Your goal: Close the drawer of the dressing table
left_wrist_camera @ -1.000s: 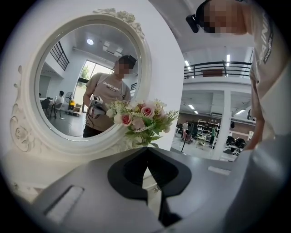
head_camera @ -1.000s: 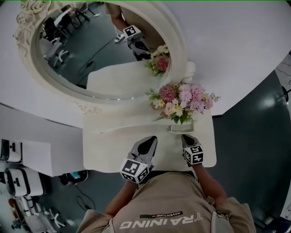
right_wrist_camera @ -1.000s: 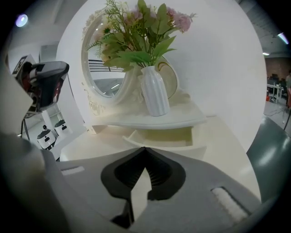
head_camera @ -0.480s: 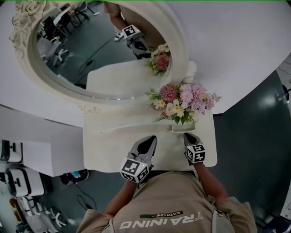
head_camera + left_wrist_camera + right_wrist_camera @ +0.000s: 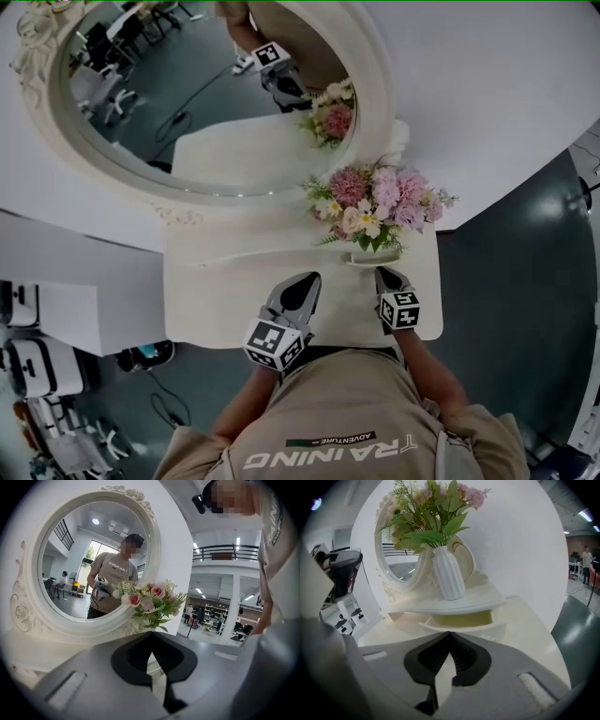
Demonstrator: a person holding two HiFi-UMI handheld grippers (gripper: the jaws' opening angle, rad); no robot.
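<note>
Right gripper [image 5: 385, 275] has crept a bit fwd toward the drawer [image 5: 373, 263] vs 1 s ago. Left gripper [image 5: 306, 280] has barely shifted. The whole head view has slid slightly, so the dressing table [image 5: 211, 300] sits a touch further left in frame.

Right gripper: jaws closed tip to tip, nothing between them (clear in right gripper view). Tips point at the drawer front and sit just short of it or on it; contact can't be told from any view. Its marker cube [image 5: 400, 310] is over the tabletop near the front edge.

Left gripper: jaws also together and empty in left gripper view. It hovers over the tabletop middle, left of the right gripper and apart from it, aimed at the mirror [image 5: 202, 103] and flowers [image 5: 377, 208].

Drawer is open, pulled partway out from under the raised shelf [image 5: 457, 603] at the table's right rear. Inside looks yellowish, contents not visible. White ribbed vase [image 5: 449, 577] stands upright on the shelf directly above the drawer, w/ pink + white flowers and green leaves. The oval mirror w/ ornate cream frame stands behind, left of the vase.

Mirror reflects the person [image 5: 114, 576] holding a gripper, plus the bouquet. The person's torso fills the head view bottom, close against the table's front edge.
</note>
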